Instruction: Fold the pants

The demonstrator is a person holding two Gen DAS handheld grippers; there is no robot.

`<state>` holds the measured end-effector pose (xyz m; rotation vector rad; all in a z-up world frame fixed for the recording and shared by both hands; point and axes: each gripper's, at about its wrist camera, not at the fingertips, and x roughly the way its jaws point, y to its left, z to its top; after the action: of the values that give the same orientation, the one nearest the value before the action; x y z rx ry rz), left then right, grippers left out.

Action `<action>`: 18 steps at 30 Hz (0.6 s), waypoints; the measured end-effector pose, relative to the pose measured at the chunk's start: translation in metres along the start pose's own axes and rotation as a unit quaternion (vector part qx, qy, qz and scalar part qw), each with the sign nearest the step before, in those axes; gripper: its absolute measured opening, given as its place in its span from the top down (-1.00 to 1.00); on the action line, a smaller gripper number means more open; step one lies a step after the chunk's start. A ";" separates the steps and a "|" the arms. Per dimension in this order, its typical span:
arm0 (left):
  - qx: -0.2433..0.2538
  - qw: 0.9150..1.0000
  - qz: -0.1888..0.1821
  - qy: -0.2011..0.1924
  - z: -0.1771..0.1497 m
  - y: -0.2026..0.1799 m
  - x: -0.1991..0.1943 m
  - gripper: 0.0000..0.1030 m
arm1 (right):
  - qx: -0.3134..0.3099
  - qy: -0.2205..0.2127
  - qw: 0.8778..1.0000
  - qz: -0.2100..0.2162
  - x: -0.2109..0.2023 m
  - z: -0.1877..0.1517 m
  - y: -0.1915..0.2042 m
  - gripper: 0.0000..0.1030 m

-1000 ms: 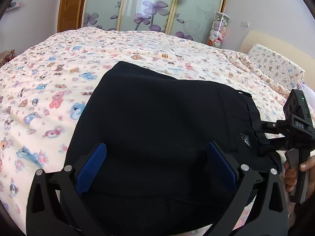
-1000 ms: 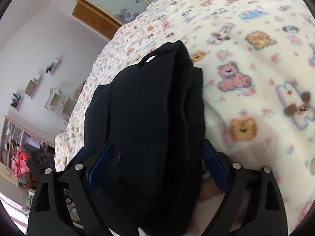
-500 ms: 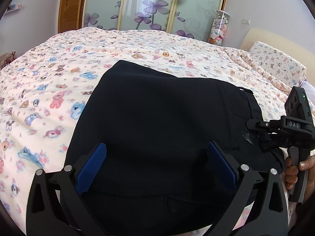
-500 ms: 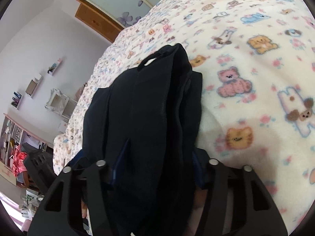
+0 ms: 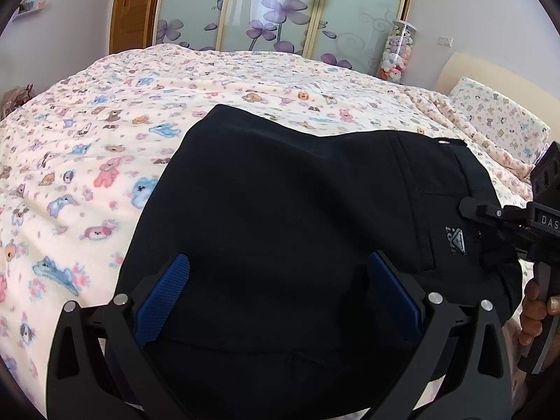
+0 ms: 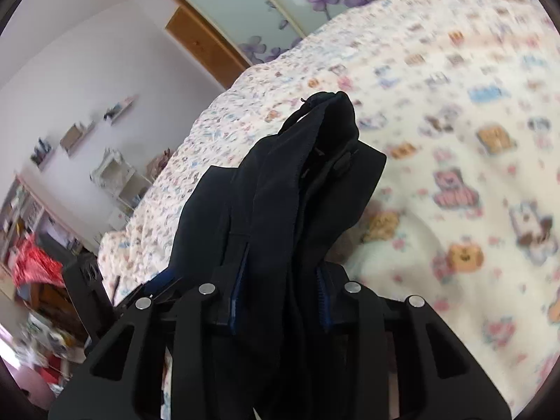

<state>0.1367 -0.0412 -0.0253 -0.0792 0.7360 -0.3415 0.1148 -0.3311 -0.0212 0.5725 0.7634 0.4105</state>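
Black pants [image 5: 280, 210] lie folded on the bed, the waistband with its small logo at the right. My left gripper [image 5: 278, 294] hovers over their near edge, open wide, blue pads [image 5: 164, 294] apart, with cloth below and between them. My right gripper [image 6: 280, 294] has its jaws closing on the bunched waist end of the pants [image 6: 290, 192], and the pads press the cloth, which stands raised off the blanket. In the left wrist view the right gripper [image 5: 481, 234] sits at the pants' right edge, held by a hand [image 5: 535, 308].
A cream blanket with animal prints [image 5: 105, 161] covers the bed. A pillow [image 5: 497, 112] lies at the far right by the headboard. Sliding wardrobe doors [image 5: 273, 10] and a jar of plush toys [image 5: 395, 56] stand behind. Wall shelves [image 6: 112, 175] are on the left.
The right gripper's jaws closed in from wide apart onto the waist end of the pants and rose with it, rolling slightly. The left gripper kept still.
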 end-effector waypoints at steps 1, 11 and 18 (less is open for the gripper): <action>0.000 1.000 0.002 0.001 0.000 0.000 0.000 -0.96 | -0.002 -0.003 1.000 0.006 -0.001 -0.001 0.003 0.34; -0.021 1.000 -0.020 -0.006 -0.003 0.011 -0.008 -0.97 | -0.022 -0.009 1.000 0.011 -0.004 -0.004 0.017 0.34; -0.082 0.991 -0.107 0.007 0.022 0.047 -0.024 -0.96 | -0.015 -0.001 1.000 0.008 -0.003 -0.004 0.016 0.34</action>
<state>0.1479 0.0102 -0.0019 -0.3119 0.7709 -0.4857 0.1075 -0.3196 -0.0121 0.5515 0.7499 0.4360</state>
